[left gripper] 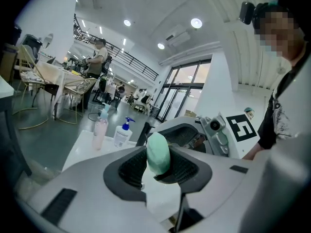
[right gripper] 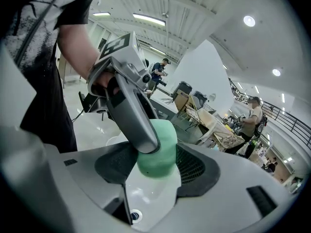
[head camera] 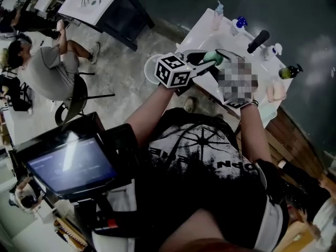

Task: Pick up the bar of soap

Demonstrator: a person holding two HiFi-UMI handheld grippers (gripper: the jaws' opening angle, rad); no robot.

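Note:
A pale green bar of soap (head camera: 213,56) hangs in the air over the near edge of a white washstand (head camera: 202,33). My left gripper (head camera: 206,63), with its marker cube, reaches to it from the left. In the left gripper view the soap (left gripper: 158,152) stands edge-on, pinched between the two dark pads. My right gripper (head camera: 219,62) comes from the right, partly under a mosaic patch. The right gripper view shows the soap (right gripper: 161,152) filling the gap between its pads too, with one left gripper finger (right gripper: 132,111) lying across the soap's front.
On the washstand stand a pink pump bottle (left gripper: 100,130), a white bottle with a blue pump (left gripper: 122,134), a black tap (head camera: 258,41) and a dark bottle (head camera: 289,71). A person sits on a chair (head camera: 47,67) at far left. A monitor (head camera: 71,164) is close below.

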